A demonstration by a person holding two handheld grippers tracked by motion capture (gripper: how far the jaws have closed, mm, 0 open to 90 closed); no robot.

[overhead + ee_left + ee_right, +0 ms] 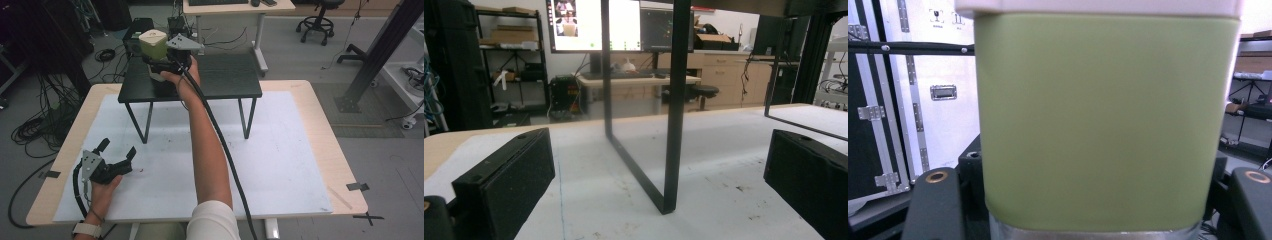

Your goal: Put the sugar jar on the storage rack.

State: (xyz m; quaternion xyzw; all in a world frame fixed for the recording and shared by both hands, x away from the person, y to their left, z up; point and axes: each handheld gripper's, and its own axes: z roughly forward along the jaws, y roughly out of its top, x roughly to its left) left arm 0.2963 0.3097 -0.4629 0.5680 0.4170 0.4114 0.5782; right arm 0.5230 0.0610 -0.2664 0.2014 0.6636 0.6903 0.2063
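- The right gripper (165,62) has its jaws closed around a green canister (152,45) with a cream lid, at the left end of the small black stand (225,80).
- From the high view I cannot tell whether the canister rests on the stand or hangs just above it.
- The left gripper (117,152) rests on the white tabletop (280,150), jaws wide apart and empty.
- To do this well: keep the canister upright, grip steady, and move it slowly, clear of the stand's edge.

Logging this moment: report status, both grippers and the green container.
Right gripper shut on green container, over the black stand. Left gripper open, empty, resting on the white table mat. Nothing in the way.
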